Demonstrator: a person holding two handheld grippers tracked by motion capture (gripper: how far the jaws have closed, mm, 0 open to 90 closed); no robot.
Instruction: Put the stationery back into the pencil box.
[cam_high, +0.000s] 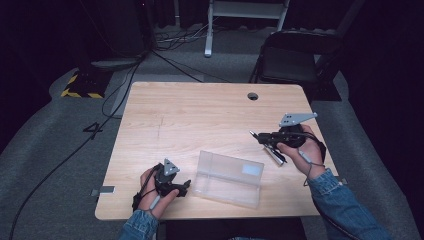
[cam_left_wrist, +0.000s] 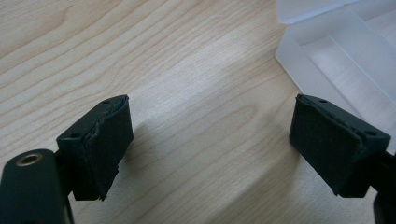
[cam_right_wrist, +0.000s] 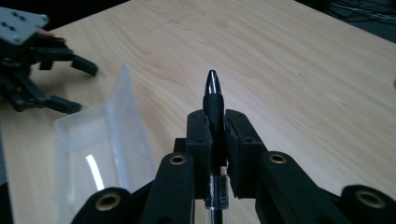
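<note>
Right gripper view: right gripper (cam_right_wrist: 215, 140) pinching pen (cam_right_wrist: 213, 95) mid-barrel, tip pointing forward, right of clear plastic case (cam_right_wrist: 100, 149); left gripper (cam_left_wrist: 208, 144) hovering spread, empty, just left of case (cam_left_wrist: 336, 60) over table (cam_left_wrist: 163, 56); pen looking light, stiff, slick, so barrel grip suiting; case likely light, sliding easily.

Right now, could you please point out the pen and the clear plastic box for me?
pen (cam_right_wrist: 213, 100): right gripper view, black tip section above the jaws.
clear plastic box (cam_high: 227, 179): high view, middle of its open tray.
</note>
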